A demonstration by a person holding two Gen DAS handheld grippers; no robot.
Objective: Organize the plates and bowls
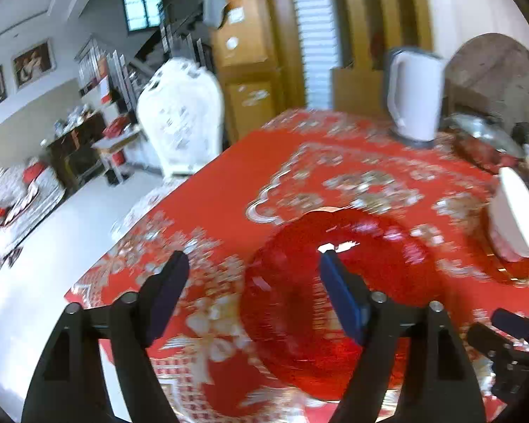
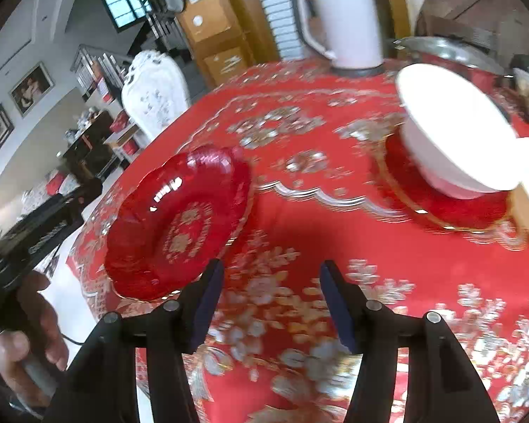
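Red glass plate [image 2: 180,218]: near the left edge of the table, on the red patterned tablecloth [image 2: 299,218]; appears tilted in the right wrist view, far rim raised, though blur prevents certainty about contact with the cloth. Second red plate [image 2: 441,208]: further right on the same cloth, carrying a white bowl [image 2: 455,134].

Left to right, right wrist view:
- Bare hand [image 2: 28,331] at the left edge, fingers curled around a dark handle, holding the left tool level with the table edge.
- Red glass plate beside that hand, forward and left of the right gripper [image 2: 271,299].
- Right gripper released, jaws spread, nothing between the blue pads; angled down over bare tablecloth, left fingertip just beside the plate's near rim.
- Bowl on plate at upper right, well apart from the gripper.
- White kettle [image 2: 338,21] at the far edge of the table.

Left to right, left wrist view:
- White carved chair [image 1: 180,120] beyond the table's far-left corner.
- Left gripper [image 1: 254,282] released, jaws wide; left finger over the cloth, right finger [image 1: 338,296] over the centre of the red glass plate [image 1: 299,282]. Contact with the plate: cannot tell.
- Kettle [image 1: 414,91] at the back.
- Bowl [image 1: 515,218] at the right edge.
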